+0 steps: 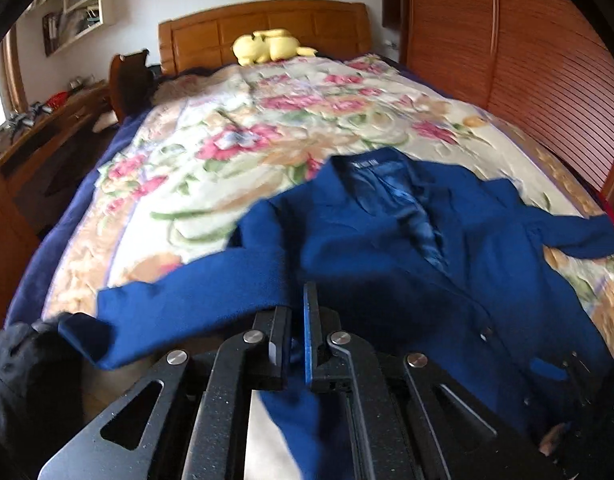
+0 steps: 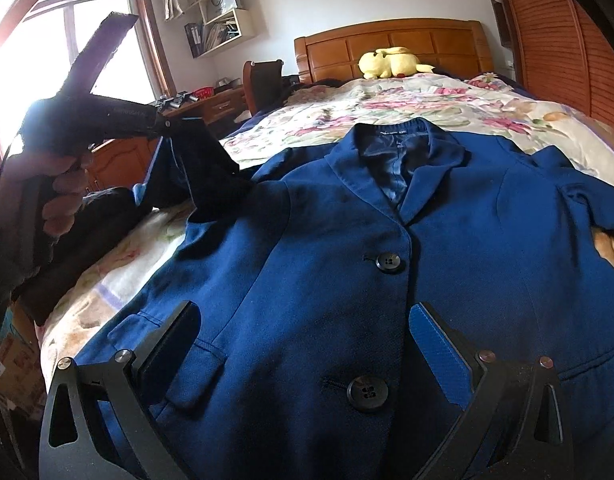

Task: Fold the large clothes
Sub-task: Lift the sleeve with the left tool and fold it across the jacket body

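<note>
A dark blue blazer (image 2: 347,240) lies face up and buttoned on the flowered bedspread (image 2: 387,112), collar toward the headboard. It also shows in the left wrist view (image 1: 407,248). My left gripper (image 1: 297,320) is shut on blue fabric of the blazer's left sleeve (image 1: 179,312); in the right wrist view it (image 2: 175,124) holds that sleeve lifted above the bed at the left. My right gripper (image 2: 307,328) is open and empty, low over the blazer's front between the two black buttons (image 2: 389,262).
A yellow plush toy (image 2: 391,62) lies by the wooden headboard (image 2: 387,40). A wooden desk (image 2: 211,108) and chair (image 2: 263,80) stand left of the bed. A slatted wooden wardrobe (image 2: 567,40) runs along the right. A dark garment (image 1: 23,368) lies at the left.
</note>
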A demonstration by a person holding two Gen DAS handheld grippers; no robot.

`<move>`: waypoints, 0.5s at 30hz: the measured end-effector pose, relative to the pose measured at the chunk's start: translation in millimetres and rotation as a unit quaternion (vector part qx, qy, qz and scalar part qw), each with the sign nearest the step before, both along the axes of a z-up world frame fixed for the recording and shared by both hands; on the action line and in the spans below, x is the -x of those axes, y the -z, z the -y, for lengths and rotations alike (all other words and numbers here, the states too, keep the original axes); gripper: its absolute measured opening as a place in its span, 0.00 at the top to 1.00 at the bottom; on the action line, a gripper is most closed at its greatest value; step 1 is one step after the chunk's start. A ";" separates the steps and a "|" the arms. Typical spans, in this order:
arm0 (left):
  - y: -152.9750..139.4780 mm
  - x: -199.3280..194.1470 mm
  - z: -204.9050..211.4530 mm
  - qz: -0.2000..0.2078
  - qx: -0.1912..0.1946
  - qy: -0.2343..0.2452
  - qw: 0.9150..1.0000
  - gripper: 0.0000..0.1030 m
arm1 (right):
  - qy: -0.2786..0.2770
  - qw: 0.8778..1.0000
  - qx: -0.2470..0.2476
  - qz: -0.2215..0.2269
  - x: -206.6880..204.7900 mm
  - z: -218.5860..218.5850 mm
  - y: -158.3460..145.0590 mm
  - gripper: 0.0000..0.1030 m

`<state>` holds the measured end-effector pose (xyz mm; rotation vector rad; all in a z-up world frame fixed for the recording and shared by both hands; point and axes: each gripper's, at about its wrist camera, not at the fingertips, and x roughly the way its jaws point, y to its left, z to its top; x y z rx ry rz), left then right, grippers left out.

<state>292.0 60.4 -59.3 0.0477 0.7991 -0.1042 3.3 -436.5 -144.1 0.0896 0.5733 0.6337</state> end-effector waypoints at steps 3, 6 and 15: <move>8.7 13.5 -3.8 -0.010 -0.001 0.001 1.000 0.76 | 0.002 1.000 -0.003 0.000 0.1 0.5 0.0 0.00; 10.5 31.1 -10.7 -0.014 0.011 0.002 1.000 0.67 | 0.001 1.000 -0.006 -0.001 0.5 0.5 0.0 0.00; -2.4 75.7 -44.4 0.003 -0.020 -0.034 0.999 0.63 | 0.000 1.000 -0.006 -0.002 1.5 0.7 0.0 0.00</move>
